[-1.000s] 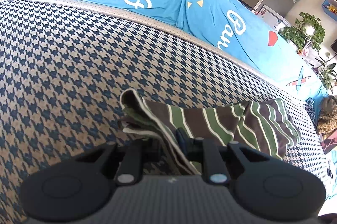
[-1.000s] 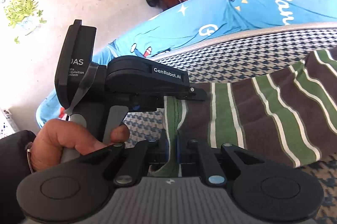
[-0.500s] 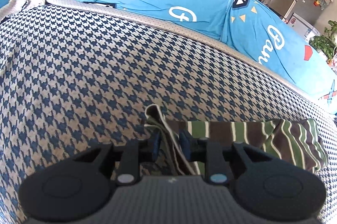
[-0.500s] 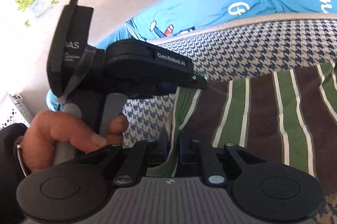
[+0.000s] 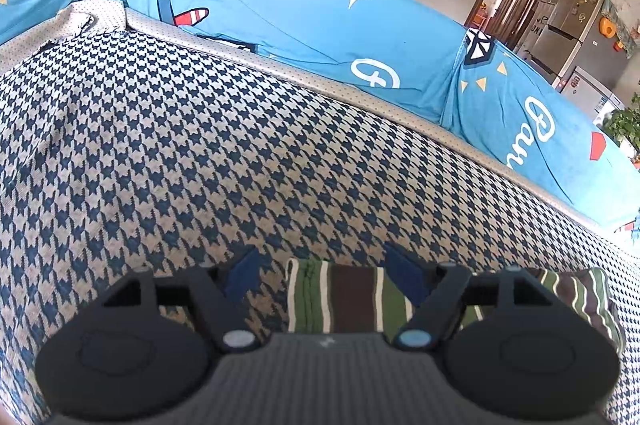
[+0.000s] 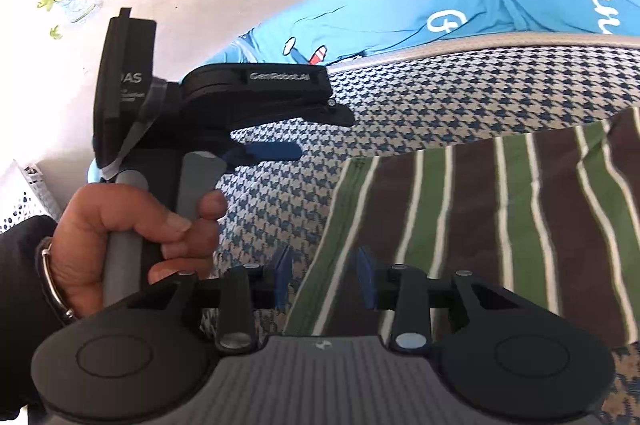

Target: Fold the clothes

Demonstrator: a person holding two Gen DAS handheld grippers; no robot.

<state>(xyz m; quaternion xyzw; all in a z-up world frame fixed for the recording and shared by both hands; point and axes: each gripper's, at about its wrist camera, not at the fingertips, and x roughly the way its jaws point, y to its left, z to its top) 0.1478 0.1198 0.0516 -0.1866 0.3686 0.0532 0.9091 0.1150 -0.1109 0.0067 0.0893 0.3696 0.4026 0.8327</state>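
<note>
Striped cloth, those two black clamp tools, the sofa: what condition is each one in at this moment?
Striped garment: folded, lying flat on the seat, held by neither gripper.
Left gripper: open, fingers spread either side of the garment's edge.
Right gripper: open, blue pads apart at the garment's edge.
Hand: wrapped around the left gripper's handle.
Houndstooth sofa cover: spread over the seat.
</note>
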